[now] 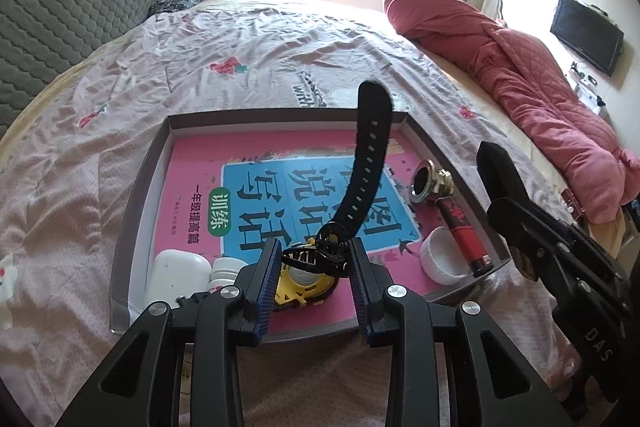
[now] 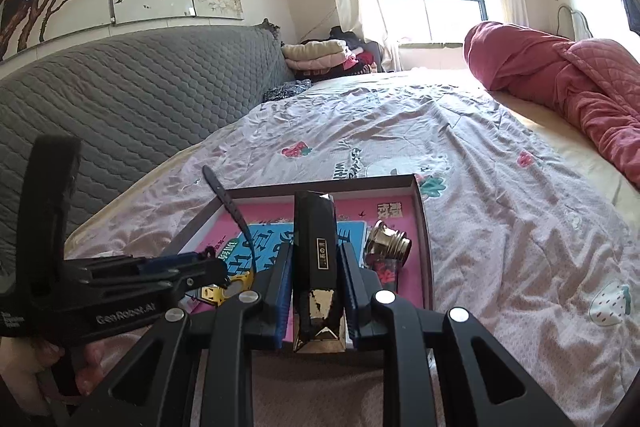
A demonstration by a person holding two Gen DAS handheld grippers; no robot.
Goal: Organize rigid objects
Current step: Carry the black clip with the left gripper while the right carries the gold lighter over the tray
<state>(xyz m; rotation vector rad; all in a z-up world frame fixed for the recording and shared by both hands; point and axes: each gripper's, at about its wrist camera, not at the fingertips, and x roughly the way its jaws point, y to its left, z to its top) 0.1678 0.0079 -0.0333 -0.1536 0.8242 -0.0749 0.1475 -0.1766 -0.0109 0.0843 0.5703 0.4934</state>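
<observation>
A shallow tray (image 1: 142, 187) lies on the bed with a pink book (image 1: 192, 167) flat inside it. My left gripper (image 1: 315, 243) hangs over the tray's near side, shut on a black claw hair clip (image 1: 320, 253). Just under the clip is a yellow watch (image 1: 302, 285), and its black strap (image 1: 368, 155) stands up behind. I cannot tell if clip and watch touch. My right gripper (image 2: 316, 247) is shut on a black and gold faceted case (image 2: 316, 259), held over the tray's near edge (image 2: 426, 227).
In the tray are a white earbud case (image 1: 178, 275), a white bottle (image 1: 226, 267), a small white dish (image 1: 442, 257) and a red-black tube (image 1: 464, 227) with a chrome fitting (image 1: 430, 181). A rolled red quilt (image 1: 520, 75) lies along the right. A grey headboard (image 1: 80, 7) is left.
</observation>
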